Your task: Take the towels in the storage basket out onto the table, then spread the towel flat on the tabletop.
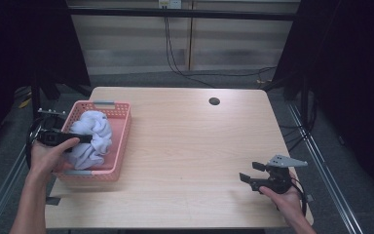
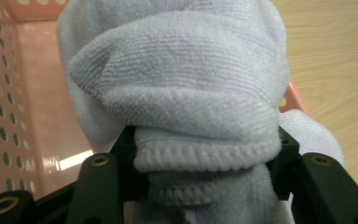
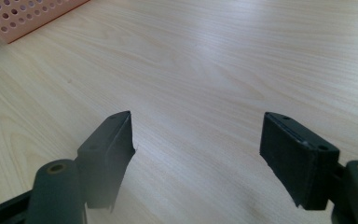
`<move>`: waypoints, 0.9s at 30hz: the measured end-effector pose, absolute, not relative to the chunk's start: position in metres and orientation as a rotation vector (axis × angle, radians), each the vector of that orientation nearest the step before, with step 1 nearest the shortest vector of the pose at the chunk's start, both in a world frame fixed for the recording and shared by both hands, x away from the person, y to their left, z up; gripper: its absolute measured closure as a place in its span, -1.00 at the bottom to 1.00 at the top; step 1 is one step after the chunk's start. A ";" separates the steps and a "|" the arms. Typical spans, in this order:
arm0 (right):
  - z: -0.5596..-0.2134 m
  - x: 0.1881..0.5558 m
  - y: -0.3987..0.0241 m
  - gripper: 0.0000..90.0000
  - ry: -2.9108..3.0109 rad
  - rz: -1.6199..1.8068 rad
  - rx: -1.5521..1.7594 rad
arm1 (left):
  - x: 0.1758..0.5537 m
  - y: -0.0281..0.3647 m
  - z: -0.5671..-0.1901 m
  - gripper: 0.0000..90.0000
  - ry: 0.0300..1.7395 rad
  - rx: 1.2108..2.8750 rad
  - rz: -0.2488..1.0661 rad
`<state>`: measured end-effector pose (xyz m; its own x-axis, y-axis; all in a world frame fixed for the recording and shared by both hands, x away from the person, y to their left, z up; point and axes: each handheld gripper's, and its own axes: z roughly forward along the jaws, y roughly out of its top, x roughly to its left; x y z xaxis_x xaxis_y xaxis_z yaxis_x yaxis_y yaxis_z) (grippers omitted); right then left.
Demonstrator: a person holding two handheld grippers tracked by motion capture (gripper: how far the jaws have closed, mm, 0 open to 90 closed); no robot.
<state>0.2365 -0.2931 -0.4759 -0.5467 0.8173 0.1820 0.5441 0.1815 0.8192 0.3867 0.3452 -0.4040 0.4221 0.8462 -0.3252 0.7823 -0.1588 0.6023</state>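
Observation:
A pale lavender towel (image 1: 95,138) lies bunched in a pink perforated basket (image 1: 121,146) at the table's left side. My left gripper (image 1: 80,139) reaches into the basket from the left and is shut on a thick fold of the towel (image 2: 200,107); the cloth bulges between the two black jaws and its hemmed edge shows just above them. My right gripper (image 1: 251,172) rests low over the bare table near the front right, held in a hand, its jaws wide apart with nothing between them (image 3: 198,149).
The light wooden table (image 1: 190,146) has a round cable hole (image 1: 214,101) at the back right. A corner of the pink basket (image 3: 23,16) appears far off in the right gripper view. Dark curtains and cables lie beyond the table.

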 end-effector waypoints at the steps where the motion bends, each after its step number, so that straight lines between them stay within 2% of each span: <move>1: -0.476 0.236 -0.293 -0.43 2.164 1.301 1.295 | 0.386 0.346 -0.403 0.03 1.366 1.957 0.121; 27: -0.476 0.238 -0.295 -0.43 2.165 1.293 1.304 | 0.372 0.349 -0.374 0.02 1.292 1.851 0.184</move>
